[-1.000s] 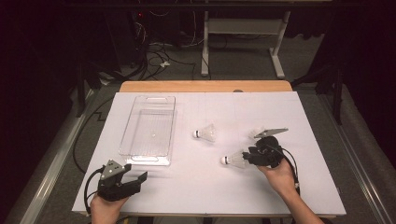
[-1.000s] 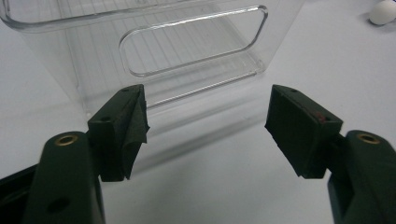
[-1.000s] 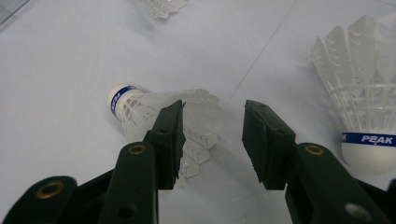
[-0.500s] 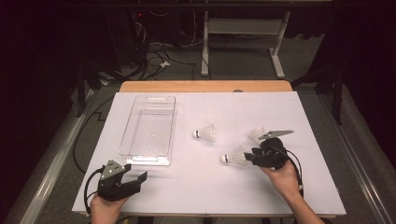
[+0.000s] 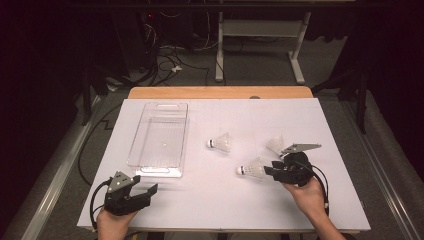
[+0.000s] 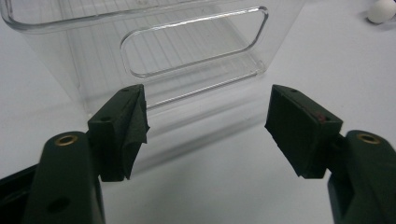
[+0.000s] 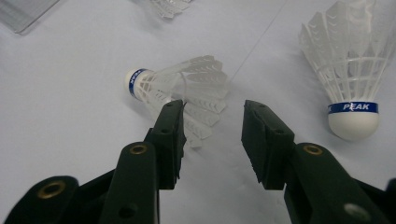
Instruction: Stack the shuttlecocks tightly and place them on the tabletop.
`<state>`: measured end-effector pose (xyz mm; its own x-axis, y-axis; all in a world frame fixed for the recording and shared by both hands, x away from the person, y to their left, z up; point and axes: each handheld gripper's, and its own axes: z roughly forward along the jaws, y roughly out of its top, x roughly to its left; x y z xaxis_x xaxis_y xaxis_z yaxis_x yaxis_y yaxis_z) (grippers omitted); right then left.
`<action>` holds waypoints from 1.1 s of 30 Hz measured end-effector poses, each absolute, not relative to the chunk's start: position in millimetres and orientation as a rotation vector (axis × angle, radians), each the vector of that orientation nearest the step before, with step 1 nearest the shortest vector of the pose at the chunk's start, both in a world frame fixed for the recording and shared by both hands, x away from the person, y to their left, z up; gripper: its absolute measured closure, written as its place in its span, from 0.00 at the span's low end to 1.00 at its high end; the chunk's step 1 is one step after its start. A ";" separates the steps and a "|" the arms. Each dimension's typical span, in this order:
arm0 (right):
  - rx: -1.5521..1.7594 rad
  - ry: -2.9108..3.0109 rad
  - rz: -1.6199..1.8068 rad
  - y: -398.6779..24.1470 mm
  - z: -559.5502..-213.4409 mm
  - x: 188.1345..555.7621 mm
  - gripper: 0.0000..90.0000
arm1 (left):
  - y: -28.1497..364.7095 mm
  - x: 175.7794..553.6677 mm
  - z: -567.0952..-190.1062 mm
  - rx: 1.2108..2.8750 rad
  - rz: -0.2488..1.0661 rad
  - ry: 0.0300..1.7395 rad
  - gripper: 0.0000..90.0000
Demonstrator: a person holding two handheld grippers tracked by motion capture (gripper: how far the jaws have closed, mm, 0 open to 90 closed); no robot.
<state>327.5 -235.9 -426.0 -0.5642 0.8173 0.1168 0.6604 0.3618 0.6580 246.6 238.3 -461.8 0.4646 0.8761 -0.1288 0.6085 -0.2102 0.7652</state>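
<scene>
While the right gripper (image 5: 268, 171) rests on the white table (image 5: 210, 200), its jaws stand apart just behind the feathers of the nearest shuttlecock (image 5: 252, 170), seemingly brushing them without clamping. 2 other shuttlecocks (image 5: 221, 143) lie nearby. By the clear tray (image 5: 160, 137), the left gripper (image 6: 205, 126) gapes, holding nothing.

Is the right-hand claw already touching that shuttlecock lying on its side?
Cannot tell. In the right gripper view the right gripper stands open, its left finger overlapping the shuttlecock feathers, with no clear contact or gap.
</scene>
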 end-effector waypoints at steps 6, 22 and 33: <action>1.299 2.402 1.018 -232.8 -423.8 318.2 0.66 | 238.3 246.6 -461.8 1.925 0.431 1.241 0.34; 1.278 2.480 1.000 -210.5 -434.0 326.4 0.74 | 238.9 246.3 -461.6 1.922 0.428 1.241 0.34; 1.274 2.515 0.985 -204.2 -438.9 331.7 0.87 | 238.6 246.0 -461.2 1.925 0.432 1.237 0.34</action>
